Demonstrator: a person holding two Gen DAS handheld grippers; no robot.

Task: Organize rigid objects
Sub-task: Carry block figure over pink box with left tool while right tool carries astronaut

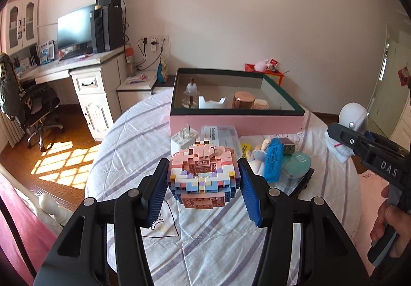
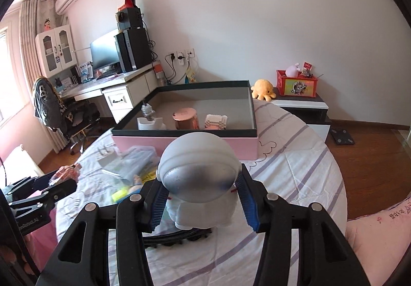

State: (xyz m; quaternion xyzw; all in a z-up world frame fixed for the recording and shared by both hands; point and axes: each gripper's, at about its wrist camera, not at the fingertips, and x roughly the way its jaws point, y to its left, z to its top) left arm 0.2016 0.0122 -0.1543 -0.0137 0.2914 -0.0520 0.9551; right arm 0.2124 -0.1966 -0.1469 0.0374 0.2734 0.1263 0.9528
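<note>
The left claw (image 1: 203, 183) is clenched on a pastel brick-built model (image 1: 203, 170), low in the middle of the left wrist view, its blue pads pressed to the model's two flanks and the model clear of the striped quilt (image 1: 205, 247) on the bed. The model looks light but brittle: it is made of many small studded bricks, so a hard squeeze or a knock could split layers apart. The flat side walls, where the pads sit, seem the safest hold; the protruding pink plate at the bottom front would likely snap off if used as a handle.

The right claw (image 2: 203, 198) is clenched around a white astronaut figure (image 2: 200, 170) at centre of the right wrist view, gripping the narrow body just beneath the big domed helmet with its silver visor. The figure appears hard, smooth and top-heavy, so it may slip or tip in the pads; holding under the helmet's overhang gives a natural stop.

Beyond both, in the middle of each view, stands the open pink box with a dark rim (image 1: 239, 116), already containing a small clear bottle (image 1: 191, 92), a white holder (image 1: 212, 102), a copper-coloured tin (image 1: 242, 99) and a small brick piece (image 1: 260, 104). More clutter, among it a white plug adapter (image 1: 183, 138) and a blue case (image 1: 273, 160), lies on the quilt in front of it.
</note>
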